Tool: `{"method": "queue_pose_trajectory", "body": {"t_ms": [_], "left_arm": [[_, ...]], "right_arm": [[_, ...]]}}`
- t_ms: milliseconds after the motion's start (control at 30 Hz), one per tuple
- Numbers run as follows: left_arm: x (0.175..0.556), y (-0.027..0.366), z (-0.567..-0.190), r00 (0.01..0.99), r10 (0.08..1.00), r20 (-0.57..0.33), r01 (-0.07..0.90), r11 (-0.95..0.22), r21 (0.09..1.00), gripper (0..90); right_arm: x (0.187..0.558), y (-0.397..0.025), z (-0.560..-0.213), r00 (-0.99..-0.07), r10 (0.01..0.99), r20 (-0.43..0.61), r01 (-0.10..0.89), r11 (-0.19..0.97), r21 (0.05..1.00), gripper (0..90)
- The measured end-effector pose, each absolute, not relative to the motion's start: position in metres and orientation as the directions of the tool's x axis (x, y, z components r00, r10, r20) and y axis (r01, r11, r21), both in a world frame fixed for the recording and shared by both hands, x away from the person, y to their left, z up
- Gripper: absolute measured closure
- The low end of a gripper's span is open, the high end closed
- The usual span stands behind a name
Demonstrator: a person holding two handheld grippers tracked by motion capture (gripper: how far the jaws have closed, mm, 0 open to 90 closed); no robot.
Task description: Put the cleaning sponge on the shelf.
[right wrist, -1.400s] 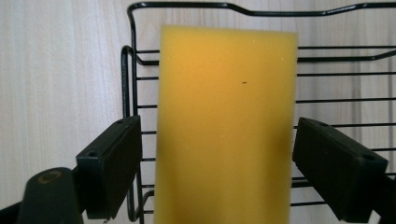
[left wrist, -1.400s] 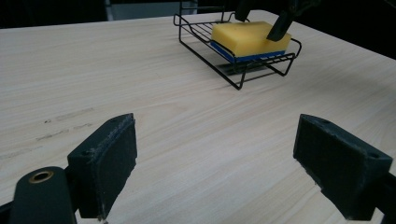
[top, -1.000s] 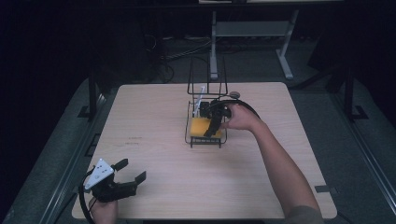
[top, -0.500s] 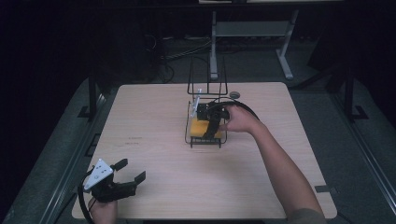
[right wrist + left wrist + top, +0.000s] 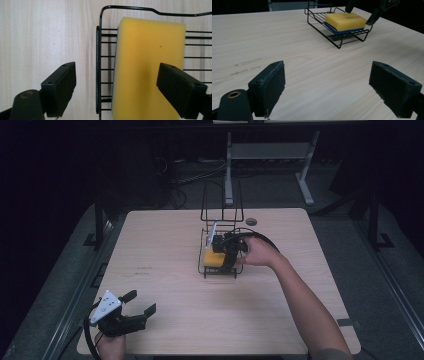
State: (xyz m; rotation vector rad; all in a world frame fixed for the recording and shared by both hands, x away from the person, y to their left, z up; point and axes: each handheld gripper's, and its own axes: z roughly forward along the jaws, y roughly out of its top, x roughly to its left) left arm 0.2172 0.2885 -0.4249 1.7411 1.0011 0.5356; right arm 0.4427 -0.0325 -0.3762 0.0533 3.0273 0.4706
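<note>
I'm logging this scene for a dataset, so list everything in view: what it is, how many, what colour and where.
sponge: one, yellow with a blue underside, lying in the wire rack.
wire rack: one, black, on the table's far middle, with a tall handle loop.
table: one, light wood.
small round disc: one, dark, on the table behind the rack.
metal stand: one, grey, on the floor beyond the table.
right gripper: one, black, open above the sponge.
left gripper: one, black with a grey plate, open at the table's near left corner.
</note>
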Motion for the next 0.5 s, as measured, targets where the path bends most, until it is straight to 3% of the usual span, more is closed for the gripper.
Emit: {"method": "queue_pose_trajectory", "body": {"t_ms": [500], "left_arm": [[0.217,0.289,-0.425,0.556,0.825,-0.103,0.373,-0.136,0.918,12.8]], "right_arm": [[0.431,-0.034,-0.379,-0.996,0.043,-0.080,0.017,0.953,0.303,15.8]]}}
